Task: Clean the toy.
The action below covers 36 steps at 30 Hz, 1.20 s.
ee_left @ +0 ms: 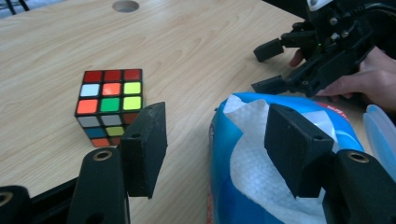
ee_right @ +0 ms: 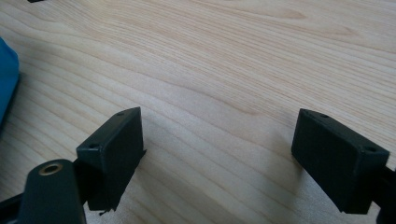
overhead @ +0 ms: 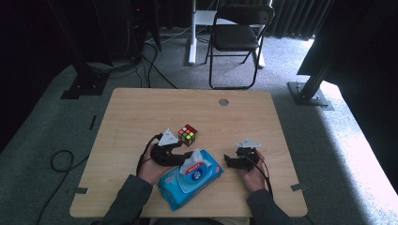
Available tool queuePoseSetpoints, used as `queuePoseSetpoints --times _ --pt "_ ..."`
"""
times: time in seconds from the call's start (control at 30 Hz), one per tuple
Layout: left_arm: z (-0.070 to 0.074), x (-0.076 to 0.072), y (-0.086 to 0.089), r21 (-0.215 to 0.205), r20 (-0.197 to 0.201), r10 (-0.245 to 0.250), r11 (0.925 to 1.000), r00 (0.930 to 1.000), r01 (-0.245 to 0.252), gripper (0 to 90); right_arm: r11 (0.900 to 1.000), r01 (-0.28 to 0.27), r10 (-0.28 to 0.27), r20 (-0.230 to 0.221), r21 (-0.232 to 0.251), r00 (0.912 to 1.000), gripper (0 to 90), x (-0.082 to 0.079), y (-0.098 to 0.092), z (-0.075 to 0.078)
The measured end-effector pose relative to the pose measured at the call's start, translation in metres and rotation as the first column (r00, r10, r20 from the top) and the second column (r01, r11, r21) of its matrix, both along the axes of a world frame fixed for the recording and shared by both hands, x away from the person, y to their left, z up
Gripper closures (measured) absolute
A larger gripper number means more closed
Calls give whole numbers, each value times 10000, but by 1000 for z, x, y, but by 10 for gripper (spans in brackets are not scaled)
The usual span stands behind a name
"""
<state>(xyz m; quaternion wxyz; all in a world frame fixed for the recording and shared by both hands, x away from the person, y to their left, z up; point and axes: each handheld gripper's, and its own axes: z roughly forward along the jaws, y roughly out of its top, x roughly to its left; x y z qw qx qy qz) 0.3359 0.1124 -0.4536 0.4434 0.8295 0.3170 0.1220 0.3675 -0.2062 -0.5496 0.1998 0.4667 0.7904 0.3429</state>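
Tongs, left (ee_left: 212, 149): two black foam-padded jaws standing apart, straddling the tuft of white wipe tissue (ee_left: 252, 154) that sticks up from the blue plastic wet-wipe pack (overhead: 190, 180). One pad lies against the tissue's far side, the other is short of it over bare wood, so nothing is pinched yet. The placement reads as a lining-up to draw one sheet out of the dispenser slot.

Tongs, right (ee_right: 217, 154): jaws spread wide over bare tabletop, holding nothing. In the high view this gripper (overhead: 231, 161) rests at 3 o'clock of the pack, close by but not touching — likely parked ready to steady the pack while the sheet is pulled.

Pack: soft blue pouch with a white-and-blue label, its pale blue hinged lid (ee_left: 380, 135) flipped open; it lies near the table's near edge, between the two hands, set aslant.

Cube: small multicoloured twisty puzzle cube (overhead: 187, 134) with black edges, at 12 o'clock of the left gripper, just beyond its grey plate, apart from the pack.

Table: light wooden top (overhead: 141, 112) with rounded corners and a round grommet hole (overhead: 224, 101) at the far edge.

Beyond: black folding chair (overhead: 239, 33) on grey carpet.
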Motion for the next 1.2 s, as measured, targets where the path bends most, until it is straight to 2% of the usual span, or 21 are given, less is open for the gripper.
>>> queuePoseSetpoints --times 0.37,0.6,0.7,0.93,1.2 --pt "-1 0 -7 20 -64 -252 9997 9997 252 411 10000 -10 10 1 -7 10000 165 0 0 0" --pt "-2 1 -14 192 -83 -563 9982 9984 565 411 10000 -7 7 2 -8 10000 165 0 0 0" --pt "-1 1 -17 112 -80 -722 9973 9974 723 414 10000 -7 7 4 -6 10000 165 0 0 0" --pt "-3 2 -18 80 -223 -756 9971 9969 757 438 10000 -6 6 2 -4 10000 165 0 0 0" --pt "-12 1 -27 492 -504 -1096 9925 9927 1120 468 10000 -8 8 -1 -7 10000 165 0 0 0"
